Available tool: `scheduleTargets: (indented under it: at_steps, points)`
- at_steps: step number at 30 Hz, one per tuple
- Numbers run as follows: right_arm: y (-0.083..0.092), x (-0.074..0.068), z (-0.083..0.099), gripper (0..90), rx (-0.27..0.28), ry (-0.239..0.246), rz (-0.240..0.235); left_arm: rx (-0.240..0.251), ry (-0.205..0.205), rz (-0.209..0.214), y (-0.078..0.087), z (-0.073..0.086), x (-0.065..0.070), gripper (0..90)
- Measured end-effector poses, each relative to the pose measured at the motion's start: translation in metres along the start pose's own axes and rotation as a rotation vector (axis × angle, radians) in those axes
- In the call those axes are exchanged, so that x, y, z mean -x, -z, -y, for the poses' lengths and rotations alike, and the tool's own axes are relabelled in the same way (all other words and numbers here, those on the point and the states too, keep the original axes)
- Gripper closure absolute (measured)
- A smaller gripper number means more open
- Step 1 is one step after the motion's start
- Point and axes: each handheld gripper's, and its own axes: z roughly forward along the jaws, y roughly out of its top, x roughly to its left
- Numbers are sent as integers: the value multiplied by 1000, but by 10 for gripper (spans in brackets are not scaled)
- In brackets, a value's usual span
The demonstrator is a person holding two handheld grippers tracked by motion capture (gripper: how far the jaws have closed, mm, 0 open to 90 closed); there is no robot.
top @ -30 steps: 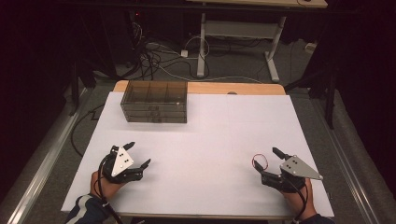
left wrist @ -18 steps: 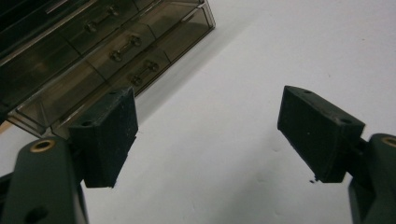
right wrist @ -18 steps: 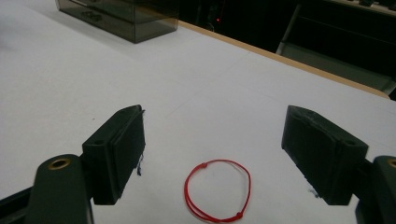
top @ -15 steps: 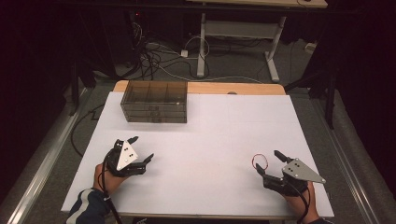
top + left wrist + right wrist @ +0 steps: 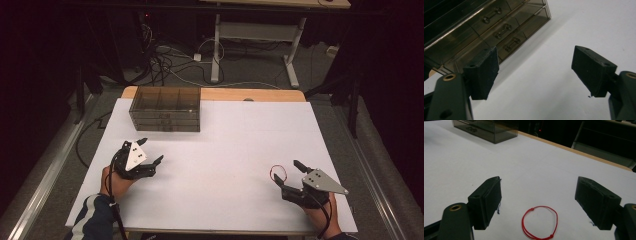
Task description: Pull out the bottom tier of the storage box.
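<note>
Left hand-held gripper has crept forward toward the smoky drawer box, jaws wide and empty, while right hand-held gripper sits put, wide open around the red string loop on the desk, so pickup looks imminent.

Table top: white, matt, paper-like sheet, smooth; bare wood strip along the far edge, light, satin. Drawer box at far left corner: smoked see-through plastic, glossy, reflective; drawer pulls look like shiny clear or metallic plastic, can't tell which. Red loop near right edge: thin cord, string-like, matt, small knots. Left gripper: black matt plastic body, pads dull, rubbery, slightly grainy, brass-coloured insert. Right gripper: same black matt finish, rubbery pads; flat grey plate on top, smooth, metal-looking.
</note>
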Motion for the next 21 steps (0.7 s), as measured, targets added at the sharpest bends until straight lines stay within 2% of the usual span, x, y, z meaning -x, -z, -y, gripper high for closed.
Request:
scheduleTargets:
  at_steps: [4, 8, 13, 17, 21]
  points:
    - [-3, 2, -2, 220, 4, 2, -4, 0, 13, -2, -5, -4, -7, 212]
    - [-6, 2, -3, 220, 5, 3, -11, -4, -6, -16, -8, -10, -10, 228]
    - [-11, 2, -5, 220, 6, 8, -17, 22, 15, -28, -15, -22, -22, 229]
    - [-12, 2, -4, 220, 1, 11, -20, 25, 22, -39, -19, -24, -26, 230]
    - [-13, 1, -5, 220, 2, 10, -20, 25, 50, -30, -26, -22, -29, 242]
